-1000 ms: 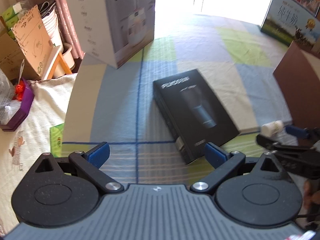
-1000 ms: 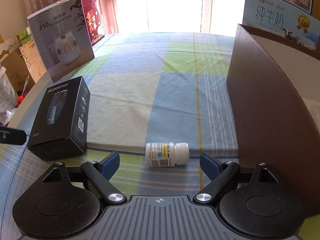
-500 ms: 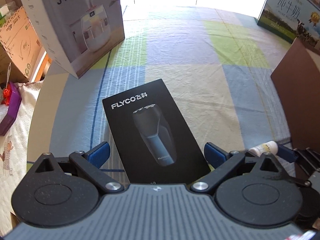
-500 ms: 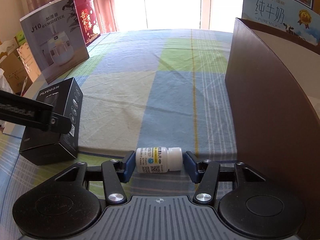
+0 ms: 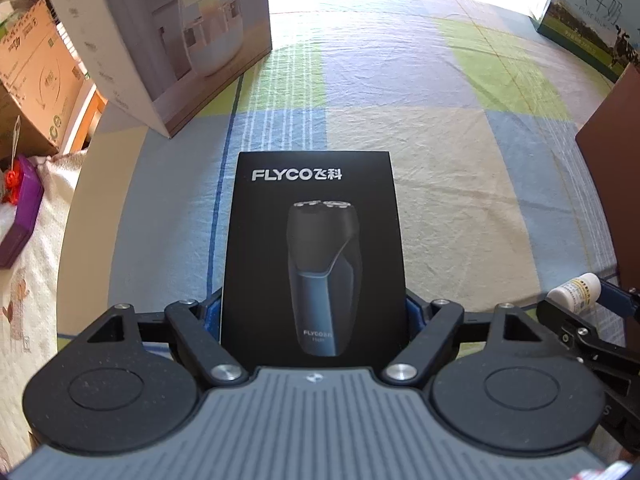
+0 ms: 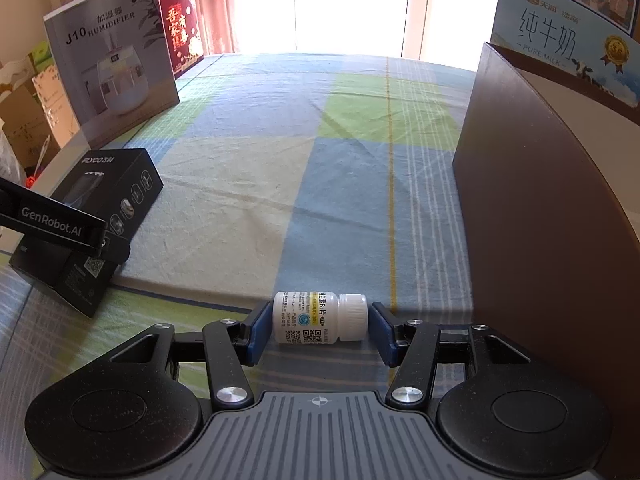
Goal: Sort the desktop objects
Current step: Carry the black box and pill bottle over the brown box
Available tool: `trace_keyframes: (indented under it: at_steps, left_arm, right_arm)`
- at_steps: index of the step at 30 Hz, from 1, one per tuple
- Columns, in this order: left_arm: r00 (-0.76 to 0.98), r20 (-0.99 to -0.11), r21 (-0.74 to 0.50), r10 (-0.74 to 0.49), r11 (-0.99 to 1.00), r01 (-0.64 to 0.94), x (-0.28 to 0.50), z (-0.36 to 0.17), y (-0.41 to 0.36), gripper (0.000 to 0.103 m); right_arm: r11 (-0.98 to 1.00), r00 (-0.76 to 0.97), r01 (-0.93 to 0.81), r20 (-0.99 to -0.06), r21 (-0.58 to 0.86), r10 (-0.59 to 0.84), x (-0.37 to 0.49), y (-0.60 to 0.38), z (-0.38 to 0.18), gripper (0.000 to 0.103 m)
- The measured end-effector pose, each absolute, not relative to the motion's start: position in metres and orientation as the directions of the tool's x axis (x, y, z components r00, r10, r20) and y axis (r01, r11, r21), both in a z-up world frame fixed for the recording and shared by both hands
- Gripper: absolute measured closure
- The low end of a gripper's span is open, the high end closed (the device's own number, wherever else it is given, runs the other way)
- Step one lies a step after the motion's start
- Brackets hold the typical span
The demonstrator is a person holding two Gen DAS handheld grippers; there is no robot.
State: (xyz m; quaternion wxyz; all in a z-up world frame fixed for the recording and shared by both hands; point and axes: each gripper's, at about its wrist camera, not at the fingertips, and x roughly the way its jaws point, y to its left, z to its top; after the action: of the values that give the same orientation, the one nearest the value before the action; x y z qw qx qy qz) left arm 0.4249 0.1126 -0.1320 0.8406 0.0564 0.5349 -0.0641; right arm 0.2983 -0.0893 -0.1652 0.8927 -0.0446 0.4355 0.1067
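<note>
Two grips on at once. My left gripper (image 5: 314,312) has its blue pads pressed to both long sides of the black shaver box (image 5: 312,248), which lies flat on the checked tablecloth (image 5: 460,184), in front of the humidifier box (image 5: 168,40). My right gripper (image 6: 318,330) brackets the white pill bottle (image 6: 320,318), lying on its side to the right of the shaver box; pads at both ends, contact at the cap uncertain. Brown bin wall (image 6: 552,208) just right of the bottle.

The shaver box (image 6: 90,220) lies on the tablecloth (image 6: 320,152) at the left, the humidifier box (image 6: 114,60) standing behind it. The pill bottle (image 6: 320,317) lies on its side right of the shaver box, beside the cardboard bin (image 6: 552,208), seemingly not touching.
</note>
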Motion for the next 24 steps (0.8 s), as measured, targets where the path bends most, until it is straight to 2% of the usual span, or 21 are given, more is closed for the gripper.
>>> trace_keyframes:
  at_steps: [5,12,24]
  left_arm:
    - [0.429,-0.902,0.031,-0.050,0.983,0.179,0.424,-0.133,0.112,0.026]
    - [0.408,-0.912,0.040,-0.046,0.979,0.199,0.404,-0.135,0.112,0.026]
    - [0.347,-0.936,0.024,-0.058,0.973,0.228,0.322,-0.132,0.116,0.025]
  right_arm:
    - [0.971,0.595,-0.238,-0.790,-0.002,0.144,0.299,-0.090,-0.165,0.059]
    - [0.965,0.571,-0.263,-0.805,0.006,0.161,0.298,-0.091,-0.163,0.059]
    - [0.944,0.521,-0.327,-0.828,0.031,0.208,0.255,-0.089,-0.156,0.059]
